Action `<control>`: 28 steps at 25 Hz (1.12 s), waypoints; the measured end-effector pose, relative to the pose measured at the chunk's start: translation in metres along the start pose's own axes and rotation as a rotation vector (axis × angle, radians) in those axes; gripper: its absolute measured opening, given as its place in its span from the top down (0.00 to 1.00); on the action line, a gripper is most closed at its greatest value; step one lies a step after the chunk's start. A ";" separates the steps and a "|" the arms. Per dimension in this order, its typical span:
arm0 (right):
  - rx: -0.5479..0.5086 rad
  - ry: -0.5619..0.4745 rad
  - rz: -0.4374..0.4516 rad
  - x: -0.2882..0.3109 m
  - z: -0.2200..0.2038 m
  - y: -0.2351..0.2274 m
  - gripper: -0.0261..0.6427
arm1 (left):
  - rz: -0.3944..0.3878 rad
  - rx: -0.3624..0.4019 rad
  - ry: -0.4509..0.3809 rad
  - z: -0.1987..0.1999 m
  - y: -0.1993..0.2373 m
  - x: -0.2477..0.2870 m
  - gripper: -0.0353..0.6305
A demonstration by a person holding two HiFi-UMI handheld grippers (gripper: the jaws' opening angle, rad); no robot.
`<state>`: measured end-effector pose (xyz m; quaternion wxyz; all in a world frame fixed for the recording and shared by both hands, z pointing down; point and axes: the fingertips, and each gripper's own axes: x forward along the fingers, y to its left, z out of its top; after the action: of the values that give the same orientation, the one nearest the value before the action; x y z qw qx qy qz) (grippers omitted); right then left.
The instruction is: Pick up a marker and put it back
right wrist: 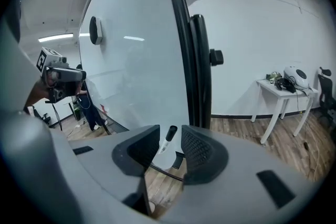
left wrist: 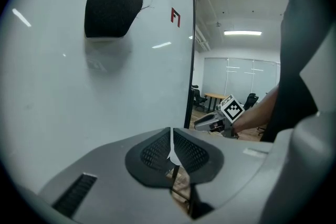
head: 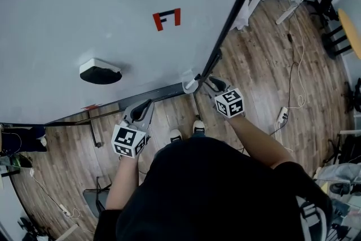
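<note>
A white marker with a black cap (right wrist: 167,140) rests at the right end of the whiteboard's tray (head: 163,92), next to the board's black side frame (right wrist: 198,71). In the head view the marker (head: 190,83) shows as a small white shape. My right gripper (right wrist: 170,147) is open, its two pads standing either side of the marker with gaps to it. From the head view, the right gripper (head: 206,81) points at the tray's end. My left gripper (left wrist: 171,152) is shut and empty, held below the tray (head: 141,110) to the left.
A black-and-white eraser (head: 100,71) sticks to the whiteboard (head: 84,8), near a red mark (head: 167,19). A white desk with gear (right wrist: 283,86) stands at the far right. Cables and a power strip (head: 282,115) lie on the wooden floor. My shoes (head: 197,126) are under the tray.
</note>
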<state>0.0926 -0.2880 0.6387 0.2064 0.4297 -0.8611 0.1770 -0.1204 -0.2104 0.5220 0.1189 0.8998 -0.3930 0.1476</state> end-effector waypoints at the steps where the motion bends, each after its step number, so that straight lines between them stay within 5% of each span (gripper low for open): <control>1: 0.004 -0.009 0.001 -0.005 0.004 0.001 0.78 | -0.005 0.002 -0.003 0.002 -0.001 0.002 0.90; 15: 0.011 -0.122 0.004 -0.057 0.053 0.020 0.83 | -0.061 0.014 -0.023 0.012 -0.013 0.018 0.90; 28: 0.038 -0.147 -0.001 -0.067 0.057 0.024 0.91 | -0.079 0.024 -0.018 0.014 -0.015 0.018 0.90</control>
<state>0.0976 -0.2569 0.5532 0.1345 0.4460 -0.8701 0.1611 -0.0948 -0.2173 0.5144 0.1102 0.9173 -0.3565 0.1392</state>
